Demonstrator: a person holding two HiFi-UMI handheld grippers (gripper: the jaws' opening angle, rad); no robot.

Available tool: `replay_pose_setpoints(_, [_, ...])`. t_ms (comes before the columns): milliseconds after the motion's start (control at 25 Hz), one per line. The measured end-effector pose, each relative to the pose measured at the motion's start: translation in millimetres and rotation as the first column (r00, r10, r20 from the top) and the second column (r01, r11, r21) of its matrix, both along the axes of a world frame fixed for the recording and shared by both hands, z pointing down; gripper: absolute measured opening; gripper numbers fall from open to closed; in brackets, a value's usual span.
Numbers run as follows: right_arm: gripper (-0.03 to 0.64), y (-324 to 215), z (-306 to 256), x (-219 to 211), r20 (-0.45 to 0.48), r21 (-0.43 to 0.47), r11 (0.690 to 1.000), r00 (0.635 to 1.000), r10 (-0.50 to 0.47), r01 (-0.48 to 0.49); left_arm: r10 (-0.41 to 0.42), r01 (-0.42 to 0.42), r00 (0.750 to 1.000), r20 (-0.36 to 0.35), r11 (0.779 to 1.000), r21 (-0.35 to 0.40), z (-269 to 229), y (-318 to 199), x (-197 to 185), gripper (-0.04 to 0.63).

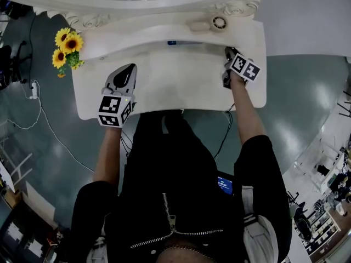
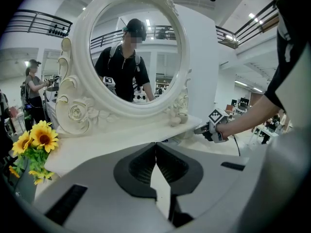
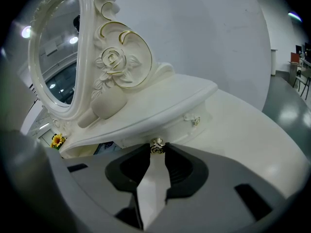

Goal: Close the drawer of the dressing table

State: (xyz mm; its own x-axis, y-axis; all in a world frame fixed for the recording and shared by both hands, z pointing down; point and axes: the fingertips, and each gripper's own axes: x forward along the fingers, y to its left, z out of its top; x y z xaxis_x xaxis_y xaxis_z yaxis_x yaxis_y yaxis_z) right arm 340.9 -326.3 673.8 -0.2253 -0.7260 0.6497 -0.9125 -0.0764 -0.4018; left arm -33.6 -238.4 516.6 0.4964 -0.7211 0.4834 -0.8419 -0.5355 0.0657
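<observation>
The white dressing table point(image 1: 164, 89) stands in front of me, its oval mirror point(image 2: 136, 57) at the back. Under the upper shelf a small drawer point(image 3: 131, 139) sits slightly pulled out, and something blue point(image 1: 171, 43) shows in the gap. My right gripper point(image 3: 157, 149) is shut on the drawer's round metal knob point(image 3: 157, 143), which sits between the jaw tips. In the head view the right gripper point(image 1: 227, 56) reaches in at the table's right rear. My left gripper point(image 1: 130, 70) hovers over the tabletop's left part, shut with nothing in it; its tips point(image 2: 155, 144) meet.
Sunflowers point(image 1: 67, 45) stand at the table's left rear corner. A small round pot point(image 1: 219, 22) rests on the upper shelf by the mirror frame. A second knob point(image 3: 196, 121) sits to the right of the held one. Cables point(image 1: 33, 114) lie on the floor at left.
</observation>
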Motion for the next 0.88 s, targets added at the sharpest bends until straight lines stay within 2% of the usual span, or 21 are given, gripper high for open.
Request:
replay_pose_setpoints(400, [0.106, -2, 1, -1, -0.003, -0.003, 1.0, 1.0, -0.003, 0.003, 0.017, -0.017, 1.0, 0.001, 1.0, 0.001, 1, 3, 2, 0.021])
replay_pose_setpoints(640, [0.144, 9, -3, -3, -0.068, 0.001, 1.0, 0.998, 0.016, -0.016, 0.022, -0.022, 1.0, -0.006, 0.999, 0.023, -6, 2, 4, 0.021])
replay_pose_setpoints(760, [0.135, 19, -9, -8, -0.117, 0.013, 1.0, 0.993, -0.013, 0.015, 0.019, -0.019, 1.0, -0.012, 0.999, 0.036, -10, 2, 4, 0.021])
replay_pose_setpoints(880, [0.095, 31, -17, -12, -0.174, 0.03, 0.998, 0.984, -0.041, 0.047, 0.02, -0.019, 1.0, -0.019, 0.999, 0.046, -13, 3, 6, 0.021])
